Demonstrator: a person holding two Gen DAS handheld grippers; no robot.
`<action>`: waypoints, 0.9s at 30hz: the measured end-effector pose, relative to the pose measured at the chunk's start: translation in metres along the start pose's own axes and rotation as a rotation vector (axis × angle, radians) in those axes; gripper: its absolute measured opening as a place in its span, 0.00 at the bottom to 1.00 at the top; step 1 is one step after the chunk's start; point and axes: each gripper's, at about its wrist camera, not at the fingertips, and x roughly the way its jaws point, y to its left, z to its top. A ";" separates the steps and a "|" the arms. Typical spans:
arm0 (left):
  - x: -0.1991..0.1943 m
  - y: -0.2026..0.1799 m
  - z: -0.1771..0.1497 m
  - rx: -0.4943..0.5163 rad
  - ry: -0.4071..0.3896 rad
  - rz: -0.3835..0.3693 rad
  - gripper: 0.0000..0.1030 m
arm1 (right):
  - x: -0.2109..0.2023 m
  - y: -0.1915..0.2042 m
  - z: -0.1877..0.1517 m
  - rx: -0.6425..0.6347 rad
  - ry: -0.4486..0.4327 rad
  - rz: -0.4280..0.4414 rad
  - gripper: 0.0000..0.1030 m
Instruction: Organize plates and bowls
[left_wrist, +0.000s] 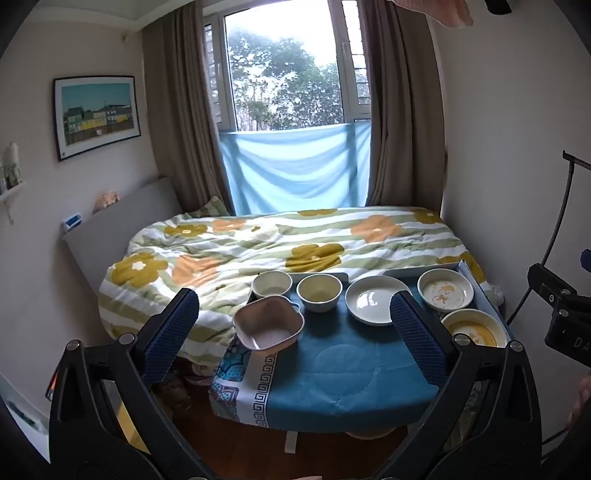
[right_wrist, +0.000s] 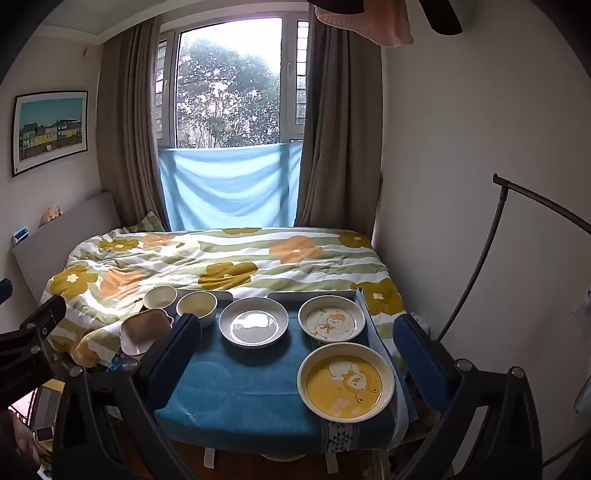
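Left tongs (left_wrist: 291, 325): blue-padded fingers stand wide apart, holding nothing, raised above the near edge of the small worktop covered in a teal cloth (left_wrist: 343, 373). Right tongs (right_wrist: 295, 354): fingers likewise wide apart and empty, above the same worktop.

Dishes on the worktop, as seen from the right wrist camera:
- Yellow-centred round plate with a white bear figure (right_wrist: 345, 382), near right corner, resting flat.
- White round plate with a cartoon duck figure (right_wrist: 331, 319), just behind the yellow plate, far right.
- Plain white round plate (right_wrist: 253, 322), far centre, apart from the duck plate.
- Pale yellow round bowl (right_wrist: 196, 306), far left, upright, partly hidden by the left finger of the right tongs.
- White round bowl (right_wrist: 160, 297), at the far left corner, just beside the yellow bowl.
- Pink squarish bowl with a small side handle (right_wrist: 142, 332), at the left edge in front of the white bowl; in the left wrist view it overhangs the worktop edge and sits tilted.

All six pieces lie singly; none is stacked.

Surroundings: a bed with a green-striped, flower-patterned quilt (left_wrist: 258, 243) abuts the far side of the worktop. A window with brown curtains (left_wrist: 291, 66) stands behind the bed, a light blue cloth (left_wrist: 295, 166) hung across its lower part.
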 end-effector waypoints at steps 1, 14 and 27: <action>0.000 0.000 0.000 -0.004 -0.002 -0.008 1.00 | -0.001 0.002 0.000 -0.001 0.002 -0.001 1.00; -0.001 0.000 0.005 -0.022 -0.013 -0.002 1.00 | 0.005 -0.009 -0.001 0.008 0.004 -0.003 1.00; 0.001 -0.004 0.004 -0.022 -0.022 0.019 1.00 | 0.008 0.000 -0.003 0.009 0.014 0.006 1.00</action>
